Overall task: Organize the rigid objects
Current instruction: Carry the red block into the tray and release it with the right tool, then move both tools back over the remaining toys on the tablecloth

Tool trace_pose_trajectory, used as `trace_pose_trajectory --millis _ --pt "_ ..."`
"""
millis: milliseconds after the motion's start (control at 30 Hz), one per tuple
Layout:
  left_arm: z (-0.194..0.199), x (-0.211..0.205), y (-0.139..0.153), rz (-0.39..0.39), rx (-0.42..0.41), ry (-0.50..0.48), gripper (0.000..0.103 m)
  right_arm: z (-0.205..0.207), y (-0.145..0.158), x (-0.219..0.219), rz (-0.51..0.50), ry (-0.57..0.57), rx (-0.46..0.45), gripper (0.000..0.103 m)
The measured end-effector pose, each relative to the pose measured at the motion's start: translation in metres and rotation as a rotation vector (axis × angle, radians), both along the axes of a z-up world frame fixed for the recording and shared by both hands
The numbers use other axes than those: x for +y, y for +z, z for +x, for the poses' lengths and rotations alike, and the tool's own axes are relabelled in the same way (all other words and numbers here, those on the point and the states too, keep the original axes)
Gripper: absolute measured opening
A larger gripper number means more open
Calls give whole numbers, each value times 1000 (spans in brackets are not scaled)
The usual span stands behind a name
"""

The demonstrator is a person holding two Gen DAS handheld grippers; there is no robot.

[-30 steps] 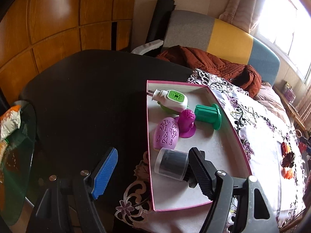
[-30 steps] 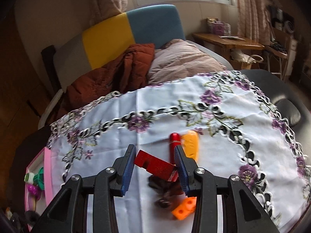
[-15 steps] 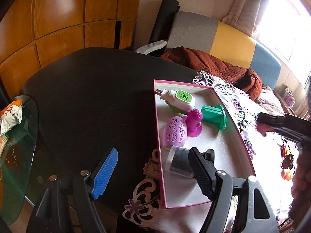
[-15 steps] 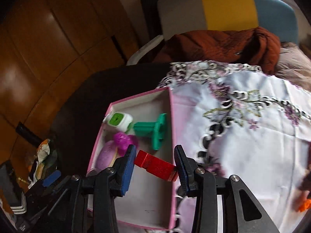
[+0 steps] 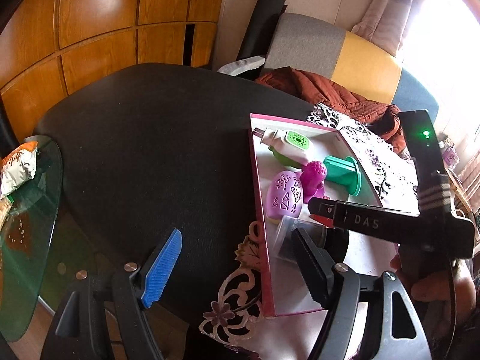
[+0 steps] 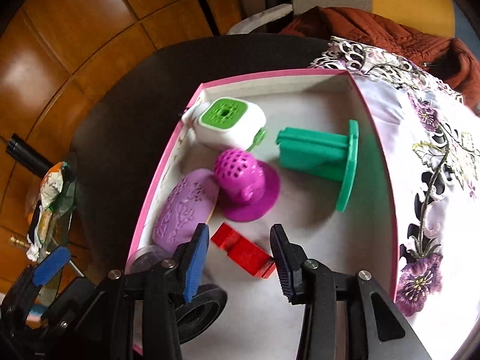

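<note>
The pink-rimmed box (image 6: pixel 387 162) holds a white-and-green plug-in device (image 6: pixel 228 126), a teal spool (image 6: pixel 327 156), a magenta perforated dome (image 6: pixel 243 180) and a lilac patterned case (image 6: pixel 183 210). The red block (image 6: pixel 243 252) sits inside it near that case, between the right gripper's (image 6: pixel 240 255) jaws, which have just been opening; it's loose. The left gripper (image 5: pixel 237 264) is spread wide over the box's near rim, holding nothing.

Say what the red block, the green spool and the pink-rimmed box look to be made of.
Red block: likely hard plastic, matte, with sharp moulded steps. Green spool: plastic, smooth with a slight sheen, thin flat flange. Pink-rimmed box: probably cardboard, with thin straight walls, a pink outside and a dull pale lining.
</note>
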State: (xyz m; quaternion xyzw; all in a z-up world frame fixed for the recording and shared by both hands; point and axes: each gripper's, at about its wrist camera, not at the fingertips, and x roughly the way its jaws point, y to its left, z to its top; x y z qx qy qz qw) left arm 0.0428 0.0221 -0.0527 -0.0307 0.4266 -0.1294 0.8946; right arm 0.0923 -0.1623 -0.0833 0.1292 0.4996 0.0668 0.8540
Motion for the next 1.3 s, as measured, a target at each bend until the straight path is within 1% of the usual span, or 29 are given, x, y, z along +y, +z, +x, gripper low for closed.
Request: trace_pose_trajectory --millis 67,100,167,233,367,433,600,700,933,1100,1300 --pt "-1 -1 1 3 -5 -5 76 -6 3 1 -2 6 -16 51" --pt "-2 -1 1 6 -9 -6 76 -9 4 0 -2 5 -22 56" --pt "-2 -2 2 11 -15 -4 76 -15 8 -1 -2 1 -39 60" --pt "-3 -2 3 12 -16 -4 76 -18 12 -6 -5 -3 -58 68" --pt "-4 -3 7 18 -27 1 76 -25 22 -12 -19 -22 -97 73" --pt "-5 -3 9 17 -34 3 76 -29 29 -14 -31 -31 -119 78" --pt "-10 -6 12 26 -48 -12 76 -41 44 -25 -58 -75 -175 83" --pt "-13 -8 14 31 -56 -24 76 -51 52 -32 -75 -92 -195 85" --pt "-19 -13 19 42 -75 -44 76 -79 68 -59 -168 -126 -243 91" --pt "-23 -20 22 49 -80 -54 76 -101 77 -96 -210 -194 -255 92" --pt "-26 -32 25 71 -94 -91 76 -130 89 -154 -247 -334 -264 92"
